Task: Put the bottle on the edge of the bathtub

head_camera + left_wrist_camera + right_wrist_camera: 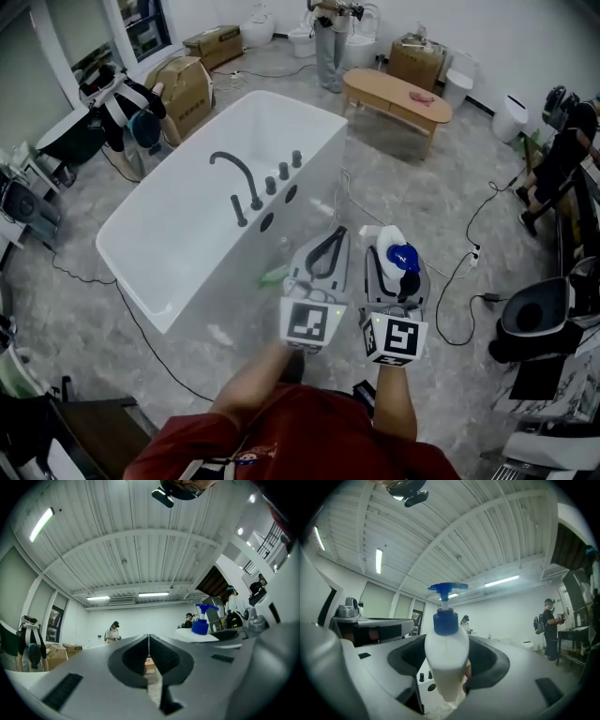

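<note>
Grey floor (450,169) lay beneath the bottle (397,253), clamped in the right gripper (447,670) beside the bathtub (178,216), left gripper (149,656) closed and empty; released off-centre, it might topple off the rim.

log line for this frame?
phase: carry | right gripper: shut on bottle | left gripper: shut, empty | bottle: not yet on bathtub edge

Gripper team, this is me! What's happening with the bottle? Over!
Left gripper jaws shut, empty. Right gripper jaws clamped on bottle, not yet at bathtub. Faucet and knobs occupy part of near rim. Over.
</note>
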Tool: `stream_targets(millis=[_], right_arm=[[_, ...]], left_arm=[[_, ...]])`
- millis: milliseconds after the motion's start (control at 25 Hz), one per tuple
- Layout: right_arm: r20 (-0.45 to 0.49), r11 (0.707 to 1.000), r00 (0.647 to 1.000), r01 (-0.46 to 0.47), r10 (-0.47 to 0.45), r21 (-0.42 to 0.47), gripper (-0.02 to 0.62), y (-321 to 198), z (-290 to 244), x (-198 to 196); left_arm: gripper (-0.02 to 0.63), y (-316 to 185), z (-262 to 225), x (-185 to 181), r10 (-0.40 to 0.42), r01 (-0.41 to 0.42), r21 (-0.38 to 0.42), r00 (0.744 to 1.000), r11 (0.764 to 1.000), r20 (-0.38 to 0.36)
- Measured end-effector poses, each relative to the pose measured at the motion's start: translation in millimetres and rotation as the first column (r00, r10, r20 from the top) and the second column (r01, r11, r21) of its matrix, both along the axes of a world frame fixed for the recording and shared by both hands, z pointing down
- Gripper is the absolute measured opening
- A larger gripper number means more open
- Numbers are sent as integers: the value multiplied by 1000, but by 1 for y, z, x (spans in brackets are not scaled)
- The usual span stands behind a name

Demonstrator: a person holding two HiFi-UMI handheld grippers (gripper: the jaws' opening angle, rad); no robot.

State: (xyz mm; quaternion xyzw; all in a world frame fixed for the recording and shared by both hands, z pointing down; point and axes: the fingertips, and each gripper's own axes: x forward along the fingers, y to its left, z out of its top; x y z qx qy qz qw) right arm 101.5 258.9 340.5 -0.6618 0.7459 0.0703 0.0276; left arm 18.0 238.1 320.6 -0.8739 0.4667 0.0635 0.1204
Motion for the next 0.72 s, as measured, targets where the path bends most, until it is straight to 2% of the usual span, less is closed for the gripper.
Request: stream_targets(millis=[80, 200, 400, 720], right_arm=[[-4, 1000, 1000, 1, -1, -5, 272, -23, -1, -7], [-7, 1000, 1000, 0, 0, -13, 273, -58, -2, -15], [-9, 1000, 1000, -13, 12, -28, 273, -117, -5, -25], [-22, 998, 998, -59, 58, -34, 272, -186, -5, -34]], left_arm=[[17, -24, -1, -8, -4, 4, -5, 1000, 1000, -5], [17, -60, -3, -19, -18, 15, -46, 998, 999, -57], [17, -121, -8, -30, -12, 7, -69, 997, 998, -82], [17, -195, -9, -42, 25, -31, -62, 996, 998, -90]])
